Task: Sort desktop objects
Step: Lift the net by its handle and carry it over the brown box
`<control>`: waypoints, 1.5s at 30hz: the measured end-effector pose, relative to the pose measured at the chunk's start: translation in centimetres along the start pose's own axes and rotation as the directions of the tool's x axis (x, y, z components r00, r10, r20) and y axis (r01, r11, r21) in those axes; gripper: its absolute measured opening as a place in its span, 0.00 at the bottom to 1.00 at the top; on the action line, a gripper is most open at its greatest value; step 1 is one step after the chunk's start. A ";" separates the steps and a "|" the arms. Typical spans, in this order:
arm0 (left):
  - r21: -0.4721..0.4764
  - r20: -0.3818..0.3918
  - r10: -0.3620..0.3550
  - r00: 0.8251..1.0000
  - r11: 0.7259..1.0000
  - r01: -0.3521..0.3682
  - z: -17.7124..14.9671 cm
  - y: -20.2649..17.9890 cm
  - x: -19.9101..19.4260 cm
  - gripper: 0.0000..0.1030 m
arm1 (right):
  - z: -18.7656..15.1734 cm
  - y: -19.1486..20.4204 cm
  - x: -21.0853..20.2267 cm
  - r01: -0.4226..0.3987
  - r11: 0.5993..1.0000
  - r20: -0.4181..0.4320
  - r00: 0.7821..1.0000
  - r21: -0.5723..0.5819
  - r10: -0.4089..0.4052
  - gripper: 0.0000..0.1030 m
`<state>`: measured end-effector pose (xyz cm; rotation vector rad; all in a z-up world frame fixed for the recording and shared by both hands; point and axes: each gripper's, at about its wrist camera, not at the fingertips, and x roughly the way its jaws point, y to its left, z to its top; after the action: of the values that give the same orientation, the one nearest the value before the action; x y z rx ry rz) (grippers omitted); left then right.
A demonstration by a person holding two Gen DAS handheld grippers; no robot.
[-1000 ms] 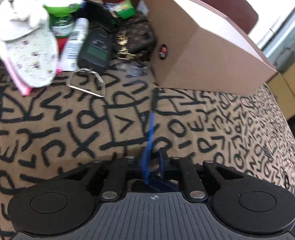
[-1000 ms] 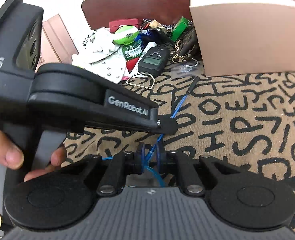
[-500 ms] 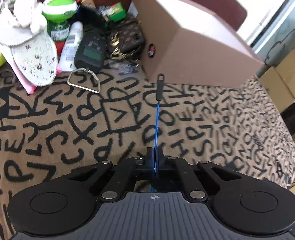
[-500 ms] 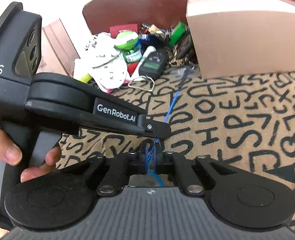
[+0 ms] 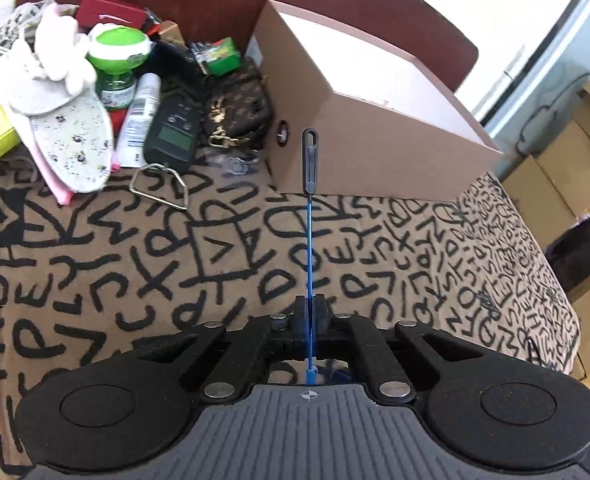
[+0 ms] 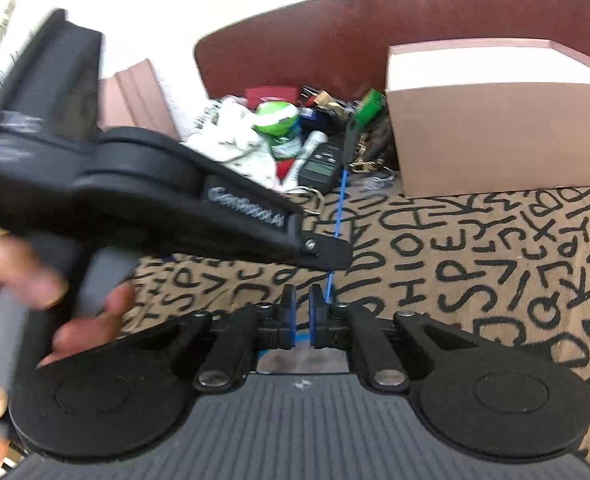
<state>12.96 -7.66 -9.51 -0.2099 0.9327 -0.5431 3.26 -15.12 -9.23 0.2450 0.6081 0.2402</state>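
Left gripper (image 5: 310, 312) is clenched on a thin blue cord (image 5: 308, 248). On my left wrist view the cord runs straight out from between the fingers to a black tip (image 5: 309, 160), which hangs in front of the near wall of the brown box (image 5: 375, 152). The clutter pile with the green-capped jar (image 5: 118, 54) sits far left on the lettered cloth (image 5: 135, 248).

Right gripper (image 6: 301, 304) shows its fingers slightly parted, with a blue strand between them; whether they pinch it I cannot tell. On this view the left gripper's side (image 6: 199, 208) crosses the left half, blurred, with the hand (image 6: 35, 300) on its grip, and the cord (image 6: 337, 216) rises toward the pile.

My worry is the cord: it is thin and slack-prone, so a quick swing could whip the tip into the pile or let it slide out of the grip.

Only the right view shows both grippers on the cord; only the left shows the tip clearly against the box.
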 end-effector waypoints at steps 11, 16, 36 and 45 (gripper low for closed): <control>0.049 0.041 -0.031 0.999 0.998 0.029 0.2 -1.7 -1.7 0.00 | 0.6 -0.5 1.7 0.051 0.998 -0.024 0.998 0.034 -0.050 0.12; 0.061 0.110 -0.063 0.992 0.997 0.056 2.4 -3.6 -3.1 0.00 | 2.2 -0.7 0.3 0.042 0.999 0.015 0.999 -0.003 -0.042 0.06; 0.091 0.344 -0.240 0.908 0.971 0.222 21.4 -11.0 -0.3 0.00 | 20.7 -8.8 -0.5 0.143 0.976 0.283 0.955 -0.163 -0.093 0.06; 0.041 0.268 -0.203 0.942 0.979 0.199 24.8 -8.3 9.0 0.00 | 23.4 -15.4 4.7 0.141 0.978 0.243 0.965 -0.156 -0.101 0.05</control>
<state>34.32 -20.89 2.08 -0.3614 0.6438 -0.6902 23.09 -31.89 2.33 0.0662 0.3641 0.1413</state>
